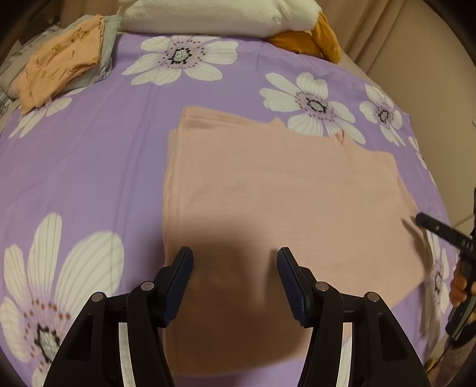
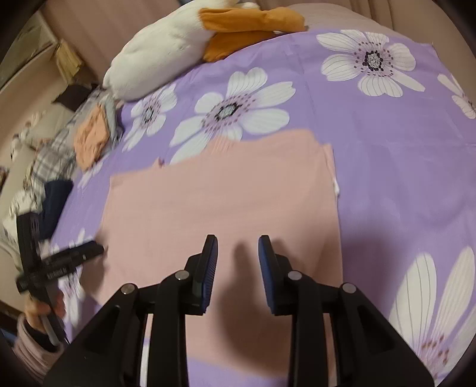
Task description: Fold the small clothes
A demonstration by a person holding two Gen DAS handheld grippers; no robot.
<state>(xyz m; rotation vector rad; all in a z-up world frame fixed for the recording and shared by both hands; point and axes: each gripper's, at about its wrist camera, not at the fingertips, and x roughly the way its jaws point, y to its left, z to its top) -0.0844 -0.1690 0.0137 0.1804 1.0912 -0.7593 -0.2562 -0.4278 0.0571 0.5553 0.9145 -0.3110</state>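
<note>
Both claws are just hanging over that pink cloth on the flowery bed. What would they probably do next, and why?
Probably lower both and pinch the near edge of the pink garment to fold it away. It lies flat, partly folded, while the left gripper and right gripper are open and empty above it.

pale pink garment (image 1: pixel 267 190) lies folded flat on the purple flowered bedsheet (image 1: pixel 89 166), layered edges showing

A bed (image 1: pixel 89 166) fills both views, covered by a lilac sheet (image 2: pixel 386 166) printed with large white daisies. At its far edge lies a white plush toy (image 1: pixel 202 15) with orange parts. Beige curtains (image 1: pixel 386 35) hang behind the bed. Warm, dim indoor light casts soft dark shadows on the sheet. In the right wrist view, cluttered furniture beside the bed (image 2: pixel 38 68) is too blurred to identify.
</note>
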